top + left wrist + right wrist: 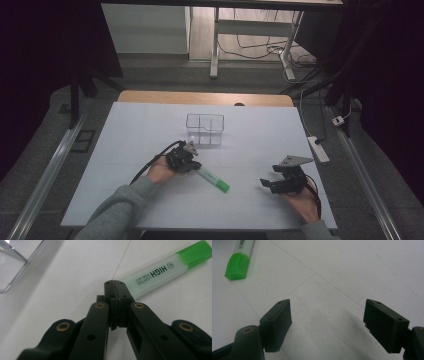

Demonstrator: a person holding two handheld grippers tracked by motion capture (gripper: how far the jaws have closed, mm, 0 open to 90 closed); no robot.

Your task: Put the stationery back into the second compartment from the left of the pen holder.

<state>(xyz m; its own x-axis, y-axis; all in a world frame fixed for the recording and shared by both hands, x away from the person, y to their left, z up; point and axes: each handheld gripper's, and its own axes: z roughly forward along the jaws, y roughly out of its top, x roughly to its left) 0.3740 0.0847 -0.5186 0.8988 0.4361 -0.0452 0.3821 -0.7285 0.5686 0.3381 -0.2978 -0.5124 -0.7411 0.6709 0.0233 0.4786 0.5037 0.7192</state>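
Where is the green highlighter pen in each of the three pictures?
High view: highlighter lies mid-table, beside the left gripper.
Left gripper view: upper right, behind the shut jaws.
Right gripper view: top left corner.
Shared landmark: its green cap.

Lab, white table (150, 125), floor cables (260, 50)

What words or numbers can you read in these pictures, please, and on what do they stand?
"HIGH LIGHTER", on the highlighter, beside a small round logo.
A short number beside it, too small to read surely.
"HIGH", cut off at the edge, on the same pen in the right gripper view.
Nothing else bears text.
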